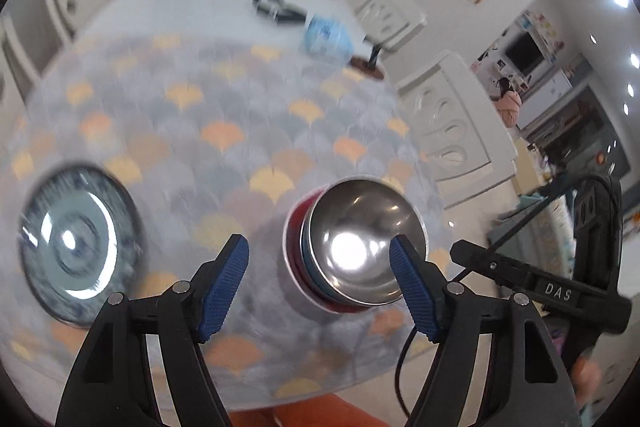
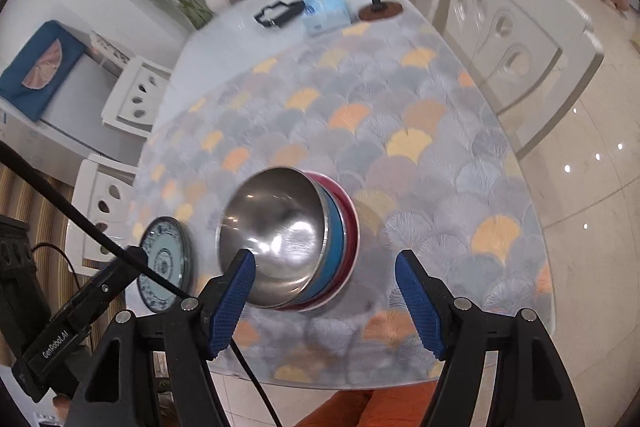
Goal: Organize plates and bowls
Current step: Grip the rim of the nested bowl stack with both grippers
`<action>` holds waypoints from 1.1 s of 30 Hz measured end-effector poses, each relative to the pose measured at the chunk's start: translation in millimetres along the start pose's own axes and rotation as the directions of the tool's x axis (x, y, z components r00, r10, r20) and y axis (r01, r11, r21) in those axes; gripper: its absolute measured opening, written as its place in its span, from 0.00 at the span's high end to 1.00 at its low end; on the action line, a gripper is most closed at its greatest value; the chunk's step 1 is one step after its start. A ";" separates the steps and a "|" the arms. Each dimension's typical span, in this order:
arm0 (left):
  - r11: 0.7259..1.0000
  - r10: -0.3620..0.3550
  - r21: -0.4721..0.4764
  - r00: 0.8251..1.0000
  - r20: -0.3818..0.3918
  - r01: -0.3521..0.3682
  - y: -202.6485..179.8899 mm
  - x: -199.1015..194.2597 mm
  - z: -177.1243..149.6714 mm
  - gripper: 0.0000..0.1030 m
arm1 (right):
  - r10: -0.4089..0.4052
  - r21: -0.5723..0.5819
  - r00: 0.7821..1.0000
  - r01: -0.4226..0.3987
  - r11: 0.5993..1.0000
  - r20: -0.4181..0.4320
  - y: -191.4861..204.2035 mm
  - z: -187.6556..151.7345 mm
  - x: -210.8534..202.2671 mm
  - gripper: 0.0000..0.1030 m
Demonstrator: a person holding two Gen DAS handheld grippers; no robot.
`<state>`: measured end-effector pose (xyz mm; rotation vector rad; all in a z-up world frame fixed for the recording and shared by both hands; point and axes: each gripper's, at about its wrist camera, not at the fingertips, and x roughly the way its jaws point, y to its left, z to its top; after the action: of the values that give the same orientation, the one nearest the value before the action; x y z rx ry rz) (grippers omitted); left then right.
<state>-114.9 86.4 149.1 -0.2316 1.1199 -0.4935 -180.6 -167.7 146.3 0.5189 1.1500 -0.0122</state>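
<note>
1. Nearest the cameras, the left gripper [image 1: 320, 283] and the right gripper [image 2: 326, 301] both stand spread, blue pads apart, pinching nothing. Each sits just short of the bowl stack, which I take as the landmark.

2. The bowl stack [image 1: 352, 247] stands near the front edge of the counter [image 2: 420, 107]. A steel bowl [image 2: 276, 239] is nested on top of a blue bowl [image 2: 334, 247], which sits in a red bowl [image 2: 350, 223]. The nest looks seated, though blur hides how snugly.

3. Handling, as I judge it: the steel bowl is stiff and probably light, with a polished wall that pads could slide on. The rim is the place to pinch, one pad inside and one outside. A squeeze across the curved belly would likely slip off. Lifting the top bowl may drag the lower ones up if they bind.

4. Left of the stack lies the blue patterned plate [image 1: 76, 247], flat on the counter and well apart from it. It looks like glazed ceramic, so heavier, brittle and slick; take it at the raised edge and set it down gently.

5. Far beyond the stack, at the back of the counter, sit a tissue pack [image 2: 324, 9] and a small stand [image 2: 378, 7].
</note>
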 end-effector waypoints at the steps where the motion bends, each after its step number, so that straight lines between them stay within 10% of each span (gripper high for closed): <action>1: 0.999 -0.014 -0.030 1.000 -0.025 0.014 4.6 9.6 -0.1 0.32 | -0.004 0.013 1.000 0.005 1.000 -0.011 -3.0 1.1 6.9 0.32; 16: 0.969 -0.066 -0.248 0.980 -0.188 0.018 30.7 98.8 -17.0 0.57 | 0.030 0.055 0.990 -0.023 0.998 -0.136 -21.9 11.4 79.9 0.32; 33: 0.970 -0.060 -0.243 0.983 -0.172 0.017 29.7 108.2 -17.6 0.74 | 0.103 -0.003 0.977 -0.105 0.994 -0.184 -19.8 13.3 105.6 0.61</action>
<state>-85.9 60.4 42.4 -0.4284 1.3541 -0.4175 -130.0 -163.9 50.8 0.5776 1.3011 0.1356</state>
